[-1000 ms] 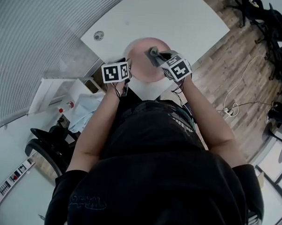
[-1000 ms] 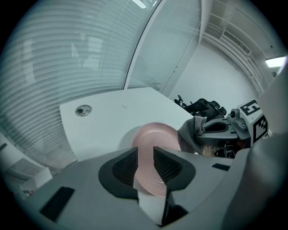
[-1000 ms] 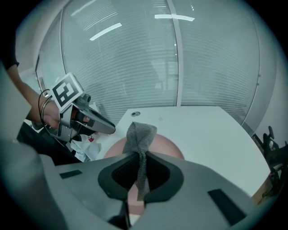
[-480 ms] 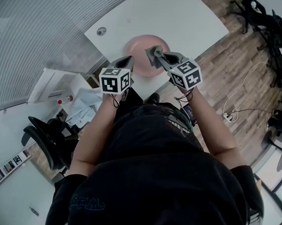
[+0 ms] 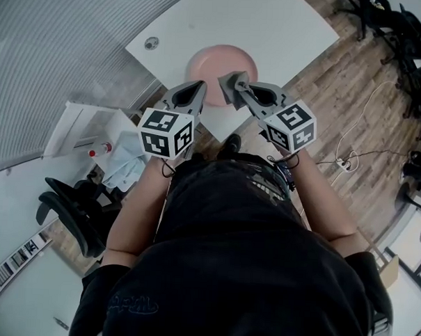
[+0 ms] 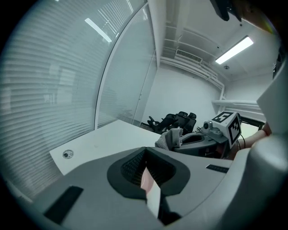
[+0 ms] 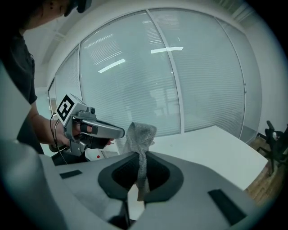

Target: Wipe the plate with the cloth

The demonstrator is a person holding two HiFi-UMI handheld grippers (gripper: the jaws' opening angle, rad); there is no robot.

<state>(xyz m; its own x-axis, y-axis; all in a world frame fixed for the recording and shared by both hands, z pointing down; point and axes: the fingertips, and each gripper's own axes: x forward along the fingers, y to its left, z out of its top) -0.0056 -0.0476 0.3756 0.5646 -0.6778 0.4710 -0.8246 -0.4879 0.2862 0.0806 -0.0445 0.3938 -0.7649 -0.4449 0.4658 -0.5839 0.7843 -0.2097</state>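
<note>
A pink plate (image 5: 222, 63) lies on the white table (image 5: 272, 27) near its front edge. Both grippers hang above it and touch neither plate nor table. My right gripper (image 5: 235, 85) is shut on a grey mesh cloth (image 5: 227, 82), whose bunched end stands up out of the jaws (image 7: 140, 134) in the right gripper view. My left gripper (image 5: 198, 87) is shut with nothing held; in the left gripper view only a pink sliver shows past its closed pads (image 6: 135, 168). That view also shows the right gripper (image 6: 182, 139) with the cloth (image 6: 169, 139) at its tip.
A round cable hole (image 5: 152, 44) sits in the table's left corner. Left of the table stand a low white shelf (image 5: 79, 134) with a pale cloth (image 5: 123, 163) and a black office chair (image 5: 69, 213). Cables (image 5: 350, 159) lie on the wooden floor at the right. Blinds cover the glass wall (image 5: 69, 46).
Both grippers have risen off the plate toward me and drawn back. The cloth went up with the right gripper. The plate stayed on the table.
</note>
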